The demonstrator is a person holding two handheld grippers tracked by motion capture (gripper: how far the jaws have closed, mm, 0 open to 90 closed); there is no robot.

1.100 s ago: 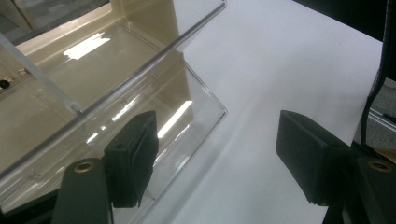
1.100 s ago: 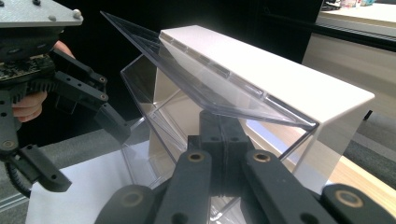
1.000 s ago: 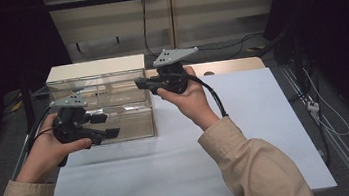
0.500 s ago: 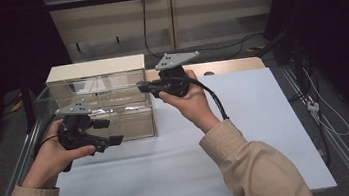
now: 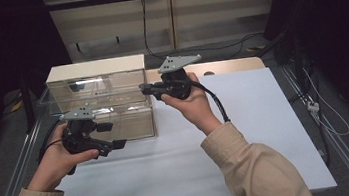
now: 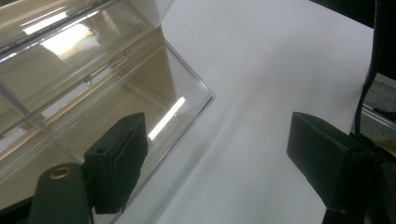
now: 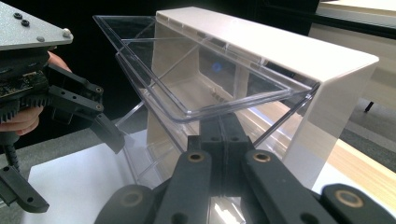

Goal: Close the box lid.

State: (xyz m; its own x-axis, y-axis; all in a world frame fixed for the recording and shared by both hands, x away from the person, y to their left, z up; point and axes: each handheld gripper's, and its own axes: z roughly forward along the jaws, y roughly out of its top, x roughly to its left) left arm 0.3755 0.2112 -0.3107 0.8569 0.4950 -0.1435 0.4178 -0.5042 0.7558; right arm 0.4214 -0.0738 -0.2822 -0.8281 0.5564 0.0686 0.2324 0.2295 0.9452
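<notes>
A clear two-tier bin box [image 5: 99,94] with a white frame [image 7: 280,46] stands on the left of the white table [image 5: 247,134]. Its upper clear bin [image 7: 196,79] is tilted open toward me. My right gripper [image 5: 144,87] is shut, and its tips [image 7: 219,128] sit just under that bin's front rim; whether they pinch it I cannot make out. At the front of the lower bin [image 6: 93,107] my left gripper [image 5: 111,136] is open. Its jaws stand wide apart [image 6: 222,163], with nothing between them but table and the bin's corner.
The white table top stretches free to the right and the near side of the box. A wooden board [image 5: 229,66] lies behind it. Metal rails [image 5: 340,153] run along the table's sides, and cables [image 5: 329,119] hang at the right.
My left gripper has drifted a little toward the near side, in front of the lower bin, jaws still apart. The right gripper has sunk slightly at the upper bin.
</notes>
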